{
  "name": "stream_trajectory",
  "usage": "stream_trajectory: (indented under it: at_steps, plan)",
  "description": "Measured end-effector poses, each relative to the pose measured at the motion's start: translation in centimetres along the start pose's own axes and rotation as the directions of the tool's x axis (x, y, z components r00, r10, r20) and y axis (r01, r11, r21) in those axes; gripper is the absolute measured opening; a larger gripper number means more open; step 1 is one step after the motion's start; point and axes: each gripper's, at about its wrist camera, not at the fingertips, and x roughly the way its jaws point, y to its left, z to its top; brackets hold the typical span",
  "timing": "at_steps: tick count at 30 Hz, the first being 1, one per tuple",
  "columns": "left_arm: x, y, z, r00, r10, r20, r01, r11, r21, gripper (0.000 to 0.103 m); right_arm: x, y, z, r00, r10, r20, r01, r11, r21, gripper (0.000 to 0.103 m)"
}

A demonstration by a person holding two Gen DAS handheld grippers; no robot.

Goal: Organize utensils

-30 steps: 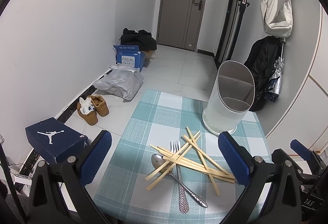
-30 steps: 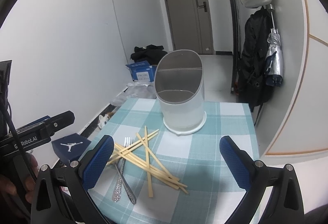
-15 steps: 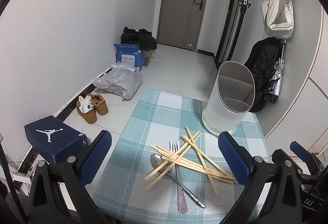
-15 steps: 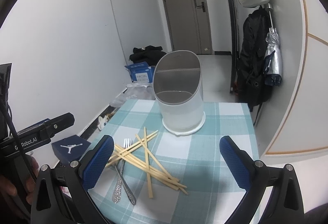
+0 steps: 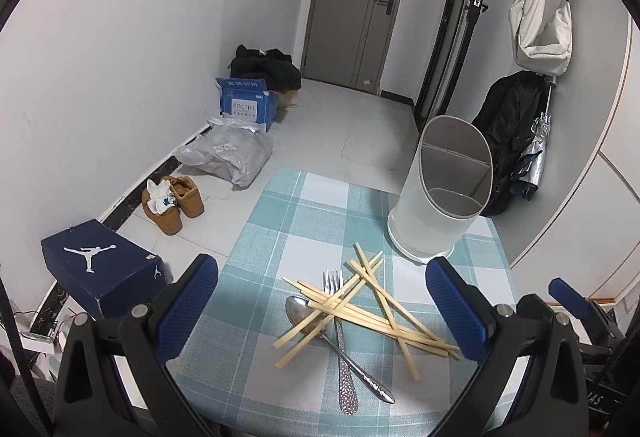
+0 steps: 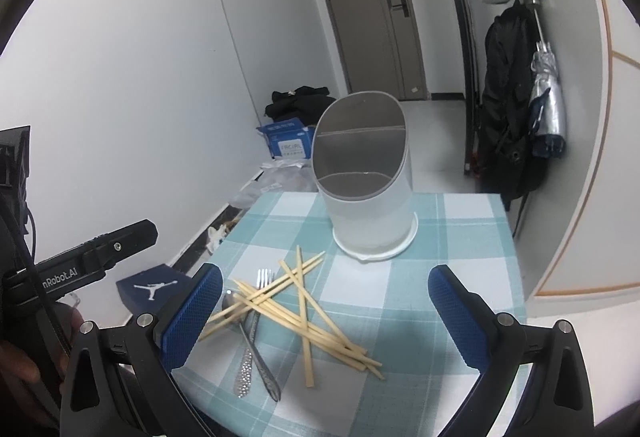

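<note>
Left wrist view: we hold our left gripper point(image 5: 320, 311) spread wide and empty above the counter point(image 5: 280, 213), over a crossed heap of chopsticks point(image 5: 372, 307) lying on a fork point(image 5: 338, 311) and a spoon point(image 5: 298, 311). The white divided holder point(image 5: 436, 209) stands upright beyond the heap, apart from it. In the right wrist view, our right gripper point(image 6: 324, 311) is equally wide open and holds nothing, with the chopsticks between its fingers point(image 6: 192, 311).

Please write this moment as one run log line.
left gripper: open | right gripper: open | chopsticks, fork, spoon: piled on table | holder: empty
</note>
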Motion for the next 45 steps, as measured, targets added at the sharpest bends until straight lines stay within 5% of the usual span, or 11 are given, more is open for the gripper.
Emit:
stream_trajectory:
  at_steps: [11, 19, 25, 30, 34, 41, 45]
  plan:
    - [3.3, 3.5, 1.0, 0.993, 0.024, -0.116, -0.041, 0.988, -0.148, 0.102, 5.1, -0.3, 1.7, 0.988, 0.082, -0.129, -0.084, 0.996, -0.015, 0.098]
    - [5.2, 5.6, 2.0, 0.988, 0.027, -0.154, -0.060, 0.976, -0.210, 0.102, 13.9, 2.5, 1.0, 0.927, 0.078, -0.366, -0.134, 0.983, -0.129, 0.053]
    - [5.9, 7.5, 2.3, 0.983, 0.033, -0.183, -0.083, 0.958, -0.273, 0.102, 18.7, 5.1, -0.2, 0.897, 0.011, -0.441, -0.137, 0.957, -0.257, 0.039]
    - [6.4, 8.7, 2.3, 0.979, 0.029, -0.204, -0.093, 0.945, -0.313, 0.102, 20.6, 6.6, -0.7, 0.892, -0.029, -0.450, -0.145, 0.927, -0.347, 0.031]
    - [6.5, 9.1, 2.3, 0.977, 0.029, -0.212, -0.099, 0.940, -0.327, 0.102, 21.0, 7.3, -1.0, 0.895, -0.064, -0.442, -0.135, 0.905, -0.403, 0.009]
    - [6.4, 8.8, 2.1, 0.978, 0.051, -0.202, -0.111, 0.948, -0.298, 0.102, 19.2, 6.1, 0.6, 0.915, -0.028, -0.402, -0.133, 0.921, -0.366, 0.007]
    - [6.7, 8.2, 1.9, 0.976, 0.070, -0.204, -0.123, 0.958, -0.258, 0.102, 17.0, 4.1, 2.6, 0.926, 0.031, -0.376, -0.130, 0.962, -0.240, 0.005]
